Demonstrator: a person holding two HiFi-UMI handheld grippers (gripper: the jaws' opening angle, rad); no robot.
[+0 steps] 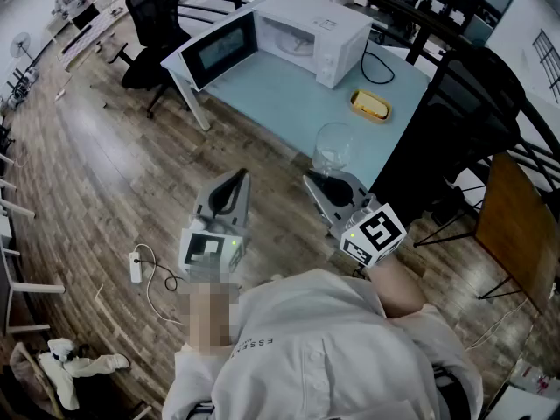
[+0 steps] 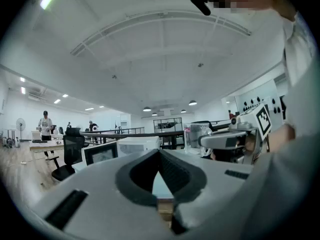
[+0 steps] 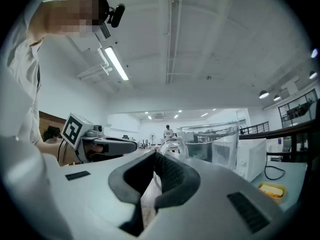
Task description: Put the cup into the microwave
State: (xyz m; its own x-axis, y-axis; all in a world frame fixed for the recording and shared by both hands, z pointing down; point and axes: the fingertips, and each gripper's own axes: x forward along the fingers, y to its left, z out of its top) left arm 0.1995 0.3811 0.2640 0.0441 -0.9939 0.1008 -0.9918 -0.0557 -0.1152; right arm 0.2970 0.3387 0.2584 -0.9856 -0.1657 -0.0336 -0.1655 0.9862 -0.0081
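Clear glass cup point(image 1: 333, 145) with a handle stands on the pale blue table point(image 1: 262, 90), directly ahead of the right gripper point(image 1: 322, 180). Its jaws are pressed together and possibly touch the handle; this is unclear. The left gripper point(image 1: 239, 175), alongside, is closed and empty. An open white microwave point(image 1: 306, 33) stands well beyond both.

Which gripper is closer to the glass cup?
The right gripper, close by the cup; the left gripper hangs farther off, over the floor.

Wood floor point(image 1: 79, 173), pale blue table point(image 1: 280, 94), black office chair point(image 1: 153, 16).
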